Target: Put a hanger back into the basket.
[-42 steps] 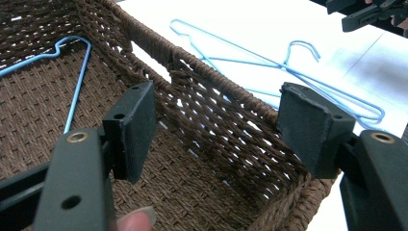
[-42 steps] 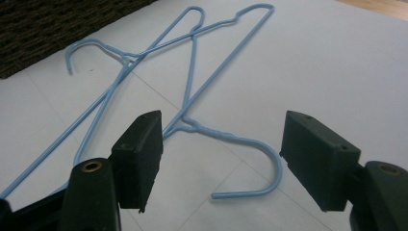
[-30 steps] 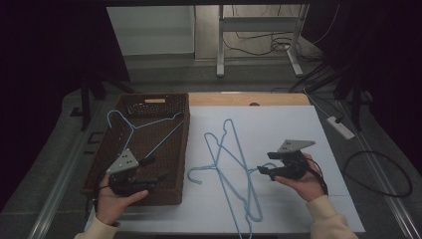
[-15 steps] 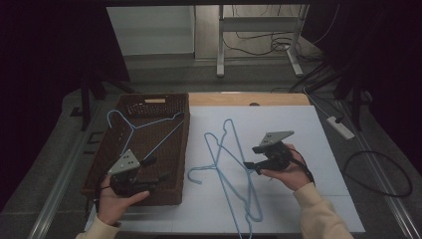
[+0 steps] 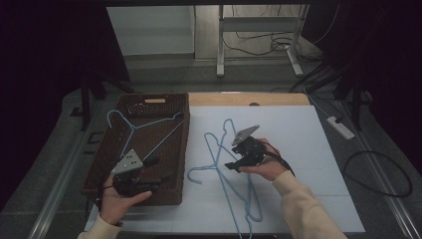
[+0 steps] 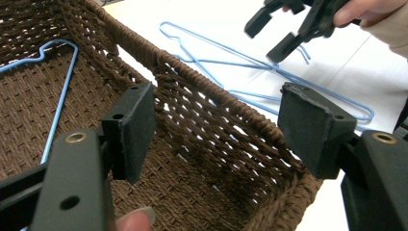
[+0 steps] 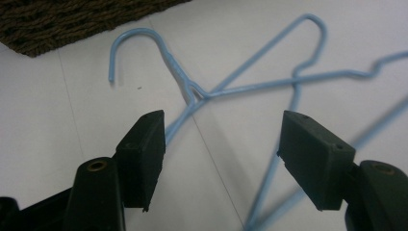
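- One blue wire hanger (image 5: 144, 130) lay in the brown woven basket (image 5: 183, 149); two hangers (image 5: 226, 169) remained crossed on the white table (image 5: 308, 149), judged as work outstanding.
- Right gripper (image 5: 233, 166) hovered over the crossed pair, jaws spread, pinching nothing.
- Left gripper (image 5: 158, 168) hung over the basket's near end, jaws spread and empty.
- The nearer hanger's hook (image 7: 137, 45) pointed toward the basket; its long axis ran toward the person.
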Motion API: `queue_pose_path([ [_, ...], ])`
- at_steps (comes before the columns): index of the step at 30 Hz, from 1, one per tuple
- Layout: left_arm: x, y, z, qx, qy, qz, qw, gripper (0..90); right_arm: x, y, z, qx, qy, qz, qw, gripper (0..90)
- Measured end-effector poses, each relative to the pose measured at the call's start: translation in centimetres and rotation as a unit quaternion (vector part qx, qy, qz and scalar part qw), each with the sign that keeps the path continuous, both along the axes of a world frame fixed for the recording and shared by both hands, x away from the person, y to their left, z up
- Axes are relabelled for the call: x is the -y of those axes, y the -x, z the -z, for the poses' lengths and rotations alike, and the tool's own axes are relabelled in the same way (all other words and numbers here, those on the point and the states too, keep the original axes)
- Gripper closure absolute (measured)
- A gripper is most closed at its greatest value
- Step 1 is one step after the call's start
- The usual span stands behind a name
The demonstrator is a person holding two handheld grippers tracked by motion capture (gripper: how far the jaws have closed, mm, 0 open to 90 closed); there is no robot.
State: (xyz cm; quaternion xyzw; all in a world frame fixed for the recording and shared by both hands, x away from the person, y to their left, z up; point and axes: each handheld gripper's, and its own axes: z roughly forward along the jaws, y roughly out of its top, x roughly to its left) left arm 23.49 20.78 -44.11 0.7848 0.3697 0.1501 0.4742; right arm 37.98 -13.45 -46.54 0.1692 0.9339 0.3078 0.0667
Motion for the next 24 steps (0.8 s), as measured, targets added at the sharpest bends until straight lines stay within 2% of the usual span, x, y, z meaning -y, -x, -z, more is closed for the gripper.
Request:
queue_pose_path([
  [1,0.0,0.0,0.0,0.000,0.000,0.000,1.0000,30.5,0.0,0.0,0.0,0.000,0.000,0.000,1.0000,34.3],
  [7,0.0,0.1,-0.1,0.001,-0.001,0.000,1.0000,30.5,-3.3,-0.4,0.5,0.003,0.030,-0.042,0.9987,34.8],
  [12,-0.1,0.2,0.0,0.001,-0.002,-0.001,1.0000,30.4,-5.4,-1.0,1.2,-0.006,0.047,-0.056,0.9973,34.8],
  [19,-0.1,0.2,-0.1,0.003,-0.001,-0.001,1.0000,30.5,-7.0,-1.7,2.3,-0.015,0.072,-0.077,0.9943,37.0],
  [24,-0.1,0.2,0.0,0.001,-0.003,-0.001,1.0000,30.5,-7.7,-2.1,3.2,-0.011,0.088,-0.086,0.9923,40.9],
])
